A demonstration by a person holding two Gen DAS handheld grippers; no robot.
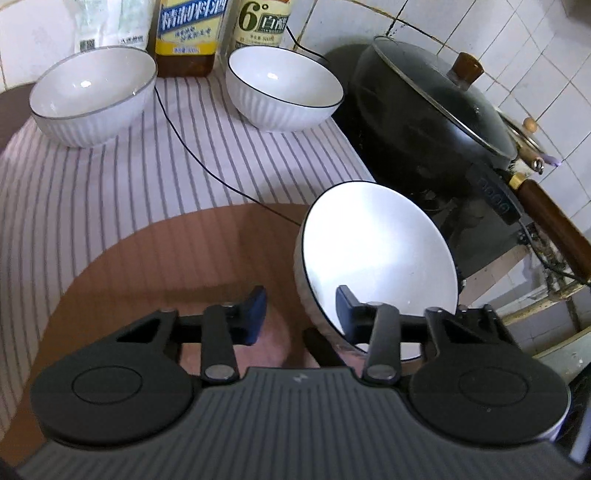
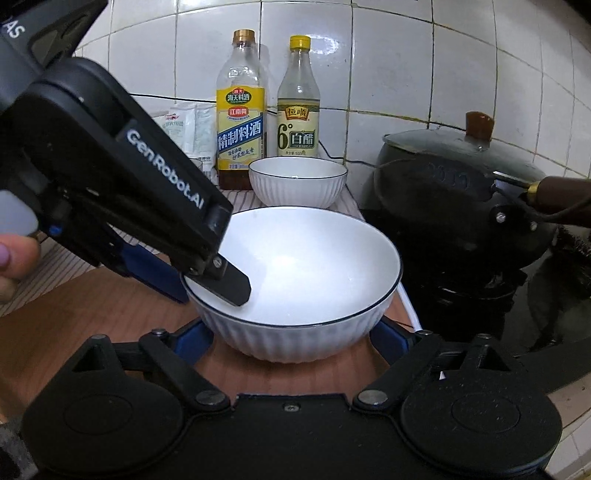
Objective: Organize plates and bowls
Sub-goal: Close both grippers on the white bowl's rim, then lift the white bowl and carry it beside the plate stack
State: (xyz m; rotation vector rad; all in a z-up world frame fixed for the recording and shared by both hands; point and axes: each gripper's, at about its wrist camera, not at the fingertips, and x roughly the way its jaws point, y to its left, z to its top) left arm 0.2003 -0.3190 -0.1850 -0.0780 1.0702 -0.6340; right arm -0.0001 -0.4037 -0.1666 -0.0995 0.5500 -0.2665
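A large white ribbed bowl with a dark rim (image 2: 295, 273) stands on a brown mat (image 2: 96, 314). My left gripper (image 1: 301, 310) straddles its left rim, one finger inside and one outside (image 2: 229, 284), with a gap between pads and wall, so it is open. In the left wrist view the bowl (image 1: 373, 254) looks tilted. My right gripper (image 2: 293, 341) is open, its blue pads on either side of the bowl's base. Two more white bowls stand further back, one at the left (image 1: 92, 96) and one at the right (image 1: 284, 88), the latter also in the right wrist view (image 2: 297, 181).
Two bottles (image 2: 242, 110) (image 2: 298, 103) and a packet (image 1: 110, 26) stand against the tiled wall. A black lidded wok (image 1: 432, 110) with a wooden handle sits on the stove at the right (image 2: 461, 199). A thin black cable (image 1: 192, 155) crosses the striped cloth (image 1: 110, 184).
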